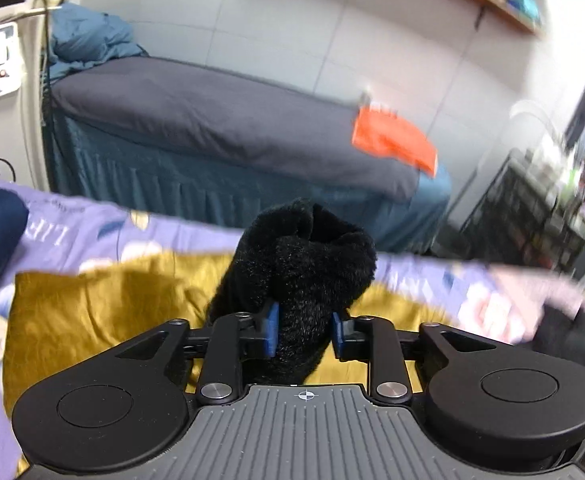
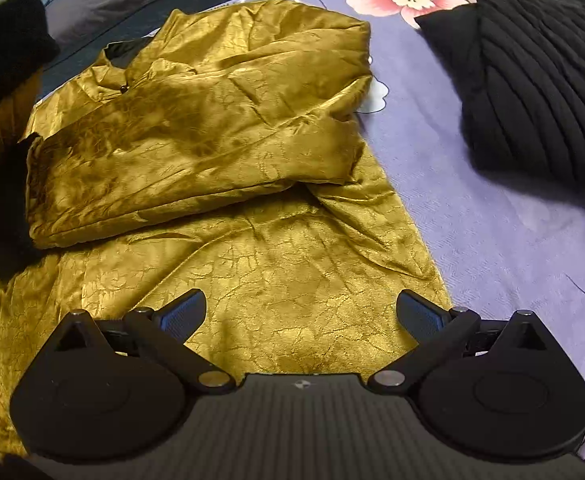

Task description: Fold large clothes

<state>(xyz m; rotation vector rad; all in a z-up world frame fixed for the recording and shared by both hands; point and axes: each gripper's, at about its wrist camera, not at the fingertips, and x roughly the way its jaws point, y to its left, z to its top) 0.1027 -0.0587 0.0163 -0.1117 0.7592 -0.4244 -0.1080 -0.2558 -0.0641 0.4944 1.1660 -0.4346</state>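
Pinching black fuzzy cuff (image 1: 300,264): left gripper (image 1: 303,332) | right gripper (image 2: 301,312) jaws spread over gold garment (image 2: 220,184), right view only

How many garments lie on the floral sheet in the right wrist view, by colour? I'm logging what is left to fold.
Gold: 1, the gold garment with black fuzzy cuffs, one sleeve folded across it.
Black: 1, the black ribbed garment lying apart at the right.
Total: 2 on the purple floral sheet.
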